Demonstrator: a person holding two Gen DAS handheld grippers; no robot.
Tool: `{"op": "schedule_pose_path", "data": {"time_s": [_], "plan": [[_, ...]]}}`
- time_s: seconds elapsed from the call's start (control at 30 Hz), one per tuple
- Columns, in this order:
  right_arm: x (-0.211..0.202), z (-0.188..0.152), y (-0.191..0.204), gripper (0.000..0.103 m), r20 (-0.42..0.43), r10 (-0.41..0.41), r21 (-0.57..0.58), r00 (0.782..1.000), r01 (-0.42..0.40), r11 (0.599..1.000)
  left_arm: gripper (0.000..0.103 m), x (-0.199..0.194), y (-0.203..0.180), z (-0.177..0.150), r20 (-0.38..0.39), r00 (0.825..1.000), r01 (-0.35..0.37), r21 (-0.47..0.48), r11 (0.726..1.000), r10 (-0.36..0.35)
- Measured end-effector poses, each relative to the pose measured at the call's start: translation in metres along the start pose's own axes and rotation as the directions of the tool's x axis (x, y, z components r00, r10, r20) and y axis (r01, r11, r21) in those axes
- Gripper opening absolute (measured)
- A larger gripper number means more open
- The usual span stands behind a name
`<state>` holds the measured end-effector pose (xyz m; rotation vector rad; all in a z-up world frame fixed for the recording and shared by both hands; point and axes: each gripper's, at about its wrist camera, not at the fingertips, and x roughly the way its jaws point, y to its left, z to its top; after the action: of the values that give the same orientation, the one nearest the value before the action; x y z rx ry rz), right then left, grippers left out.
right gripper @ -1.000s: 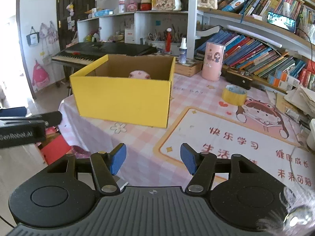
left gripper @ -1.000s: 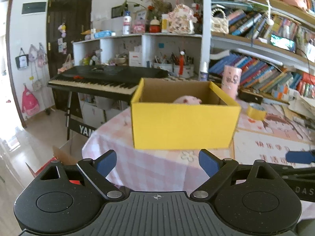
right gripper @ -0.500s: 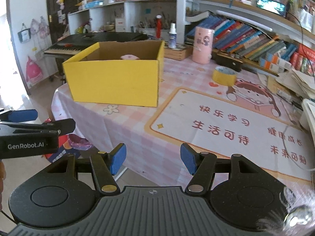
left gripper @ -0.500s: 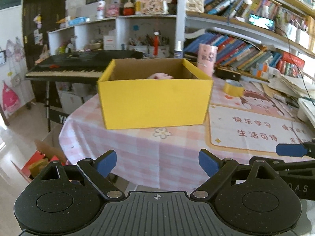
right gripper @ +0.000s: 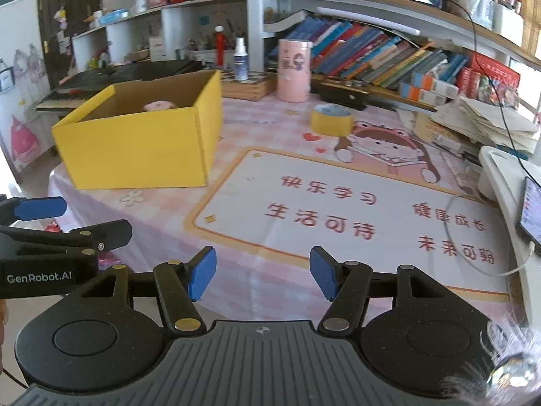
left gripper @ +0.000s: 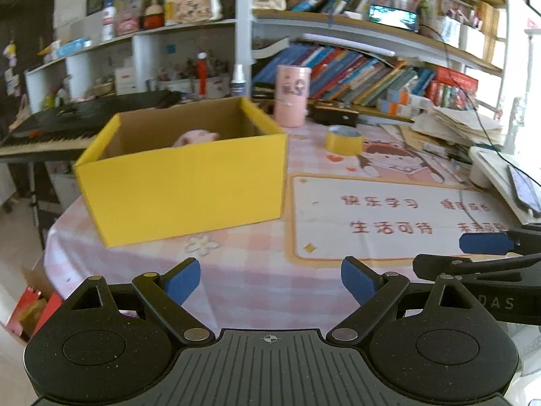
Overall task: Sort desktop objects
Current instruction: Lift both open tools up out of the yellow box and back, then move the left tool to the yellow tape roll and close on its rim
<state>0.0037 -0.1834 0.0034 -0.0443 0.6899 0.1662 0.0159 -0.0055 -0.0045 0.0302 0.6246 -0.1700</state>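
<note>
A yellow cardboard box [left gripper: 189,182] stands open on the pink checked table, with a pink toy [left gripper: 196,137] inside; it also shows in the right wrist view [right gripper: 135,145]. A yellow tape roll [left gripper: 344,139] lies behind the printed mat [right gripper: 338,209], and shows in the right wrist view [right gripper: 331,120]. A pink canister [right gripper: 293,70] stands at the back. My left gripper [left gripper: 268,279] is open and empty, near the table's front edge, in front of the box. My right gripper [right gripper: 262,272] is open and empty, over the mat's front edge.
Bookshelves [right gripper: 389,54] run along the back. A spray bottle [right gripper: 240,58] and a dark case [right gripper: 343,92] sit behind the table. Papers [right gripper: 487,125], a white tray [right gripper: 503,179] and a phone [right gripper: 531,211] are at the right. A keyboard [left gripper: 67,125] stands left.
Both grippers have swung right and moved closer over the table. The box has shifted to the left of both views and the mat now fills more of them. Both stay open.
</note>
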Motion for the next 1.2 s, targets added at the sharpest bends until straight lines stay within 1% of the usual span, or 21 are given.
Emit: {"op": "schedule_pose_path", "data": {"time_s": [0.27, 0.6, 0.9, 1.2], "plan": [[0.008, 0.006, -0.028, 0.06, -0.005, -0.037, 0.037, 0.999, 0.037, 0.999, 0.092, 0.016, -0.024, 0.012, 0.001, 0.999, 0.05, 0.047, 0.998, -0.05], [0.02, 0.014, -0.058, 0.06, -0.011, -0.061, 0.068, 0.998, 0.062, 0.996, 0.092, 0.039, -0.049, 0.026, -0.007, 0.996, 0.085, 0.085, 0.993, -0.085], [0.038, 0.032, -0.089, 0.06, -0.013, -0.068, 0.075, 0.998, 0.068, 0.995, 0.092, 0.065, -0.073, 0.044, -0.01, 0.995, 0.1, 0.09, 0.991, -0.099], [0.06, 0.055, -0.132, 0.06, -0.004, -0.079, 0.082, 0.997, 0.079, 0.993, 0.092, 0.101, -0.101, 0.068, -0.012, 0.995, 0.102, 0.073, 0.992, -0.101]]}}
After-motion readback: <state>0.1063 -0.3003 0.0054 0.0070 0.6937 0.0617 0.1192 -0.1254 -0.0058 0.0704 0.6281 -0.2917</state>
